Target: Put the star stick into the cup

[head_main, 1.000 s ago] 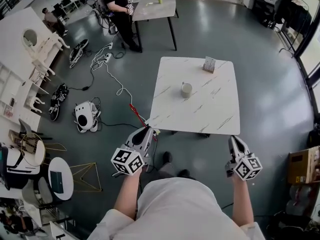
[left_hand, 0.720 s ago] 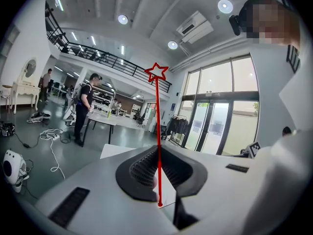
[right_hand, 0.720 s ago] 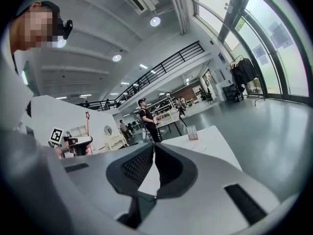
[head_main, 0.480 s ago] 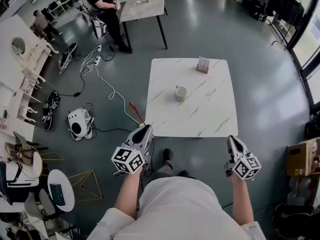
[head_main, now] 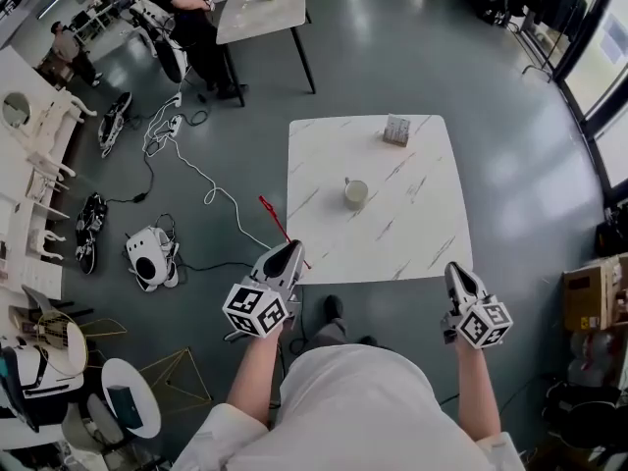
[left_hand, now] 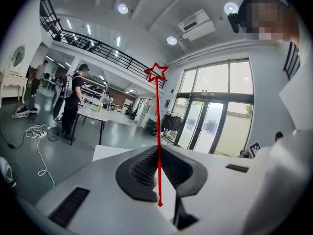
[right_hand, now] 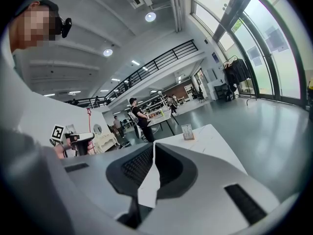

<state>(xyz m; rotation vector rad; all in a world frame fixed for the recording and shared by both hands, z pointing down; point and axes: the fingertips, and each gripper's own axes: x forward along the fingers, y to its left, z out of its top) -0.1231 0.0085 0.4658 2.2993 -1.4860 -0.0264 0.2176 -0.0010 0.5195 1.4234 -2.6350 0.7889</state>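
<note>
Left gripper [head_main: 285, 255]: jaws clamped tight on the star stick [left_hand: 158, 131]; in the left gripper view I see the thin red shaft running up between the ribbed pads, its lower end poking out just beneath them
Star stick: lies roughly along the jaws, star end outermost; in the head view it slants up and left away from the gripper, over the floor beside the near left corner of the table [head_main: 402, 238]; not touching the table
Right gripper [head_main: 457, 278]: jaws drawn together with nothing between them; it hangs low, just off the table's near right corner
Cup [head_main: 355, 193]: upright, mouth up, near the middle of the table and a little toward its left side; well apart from the stick
Done so far: the pick-up looks complete to me, since the stick is firmly gripped
Not yet done: the carry and the insertion; both grippers sit short of the table's near edge
What I reckon remains: bring the stick over the table; tip one end down above the cup's mouth; lower it in; let go
Count: one star stick; one cup; two grippers; one small card stand [head_main: 396, 130] by the table's far edge; two tables in the head view, the marble one and a far table [head_main: 265, 18] beyond it
</note>
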